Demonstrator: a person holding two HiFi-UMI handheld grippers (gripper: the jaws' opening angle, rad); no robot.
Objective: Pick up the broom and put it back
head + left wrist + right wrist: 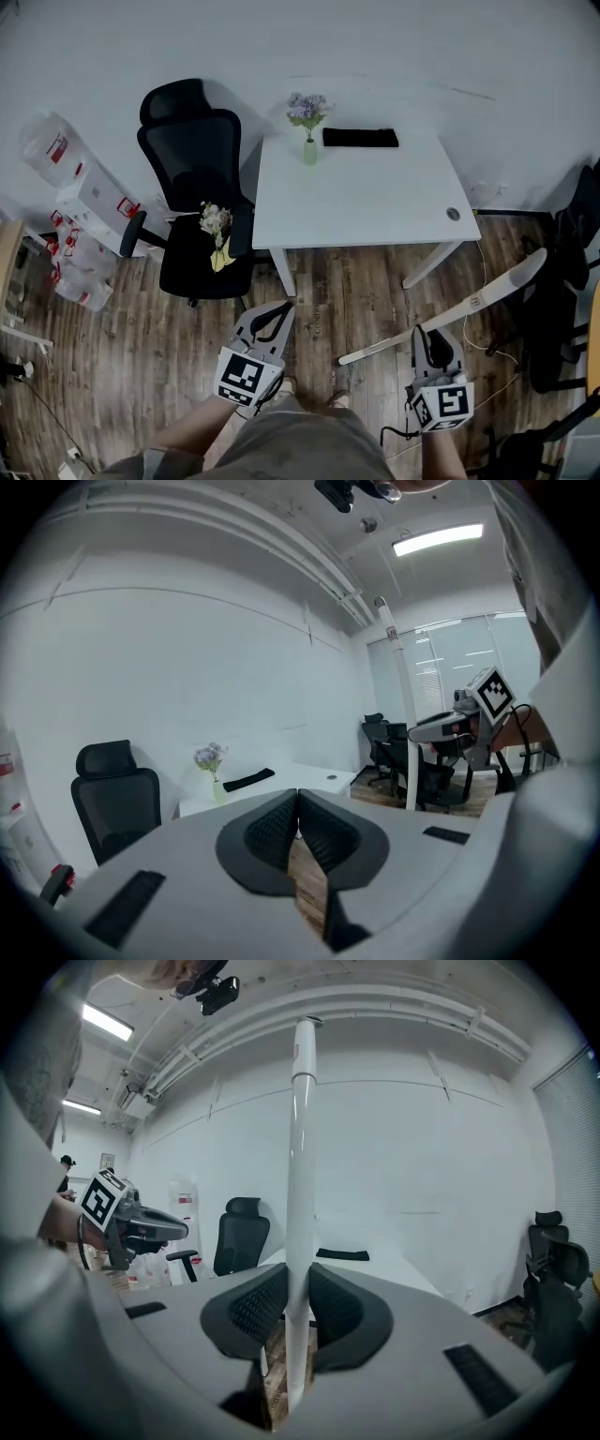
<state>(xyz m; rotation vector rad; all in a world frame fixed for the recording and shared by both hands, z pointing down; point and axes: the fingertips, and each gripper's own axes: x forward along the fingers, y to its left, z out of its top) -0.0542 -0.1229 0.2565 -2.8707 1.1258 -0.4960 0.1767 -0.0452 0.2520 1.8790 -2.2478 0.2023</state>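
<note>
Wood floor (141, 347), white desk (375, 202); right gripper (432, 336) clamps broom (489, 294).

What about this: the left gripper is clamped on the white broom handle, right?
No. The right gripper is clamped on the white broom handle, as the right gripper view shows; the left gripper is shut on nothing.

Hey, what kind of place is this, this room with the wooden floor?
Most likely an office: a plain white desk stands against the wall, a black swivel chair is beside it, and a long strip light is fixed to the ceiling.
</note>
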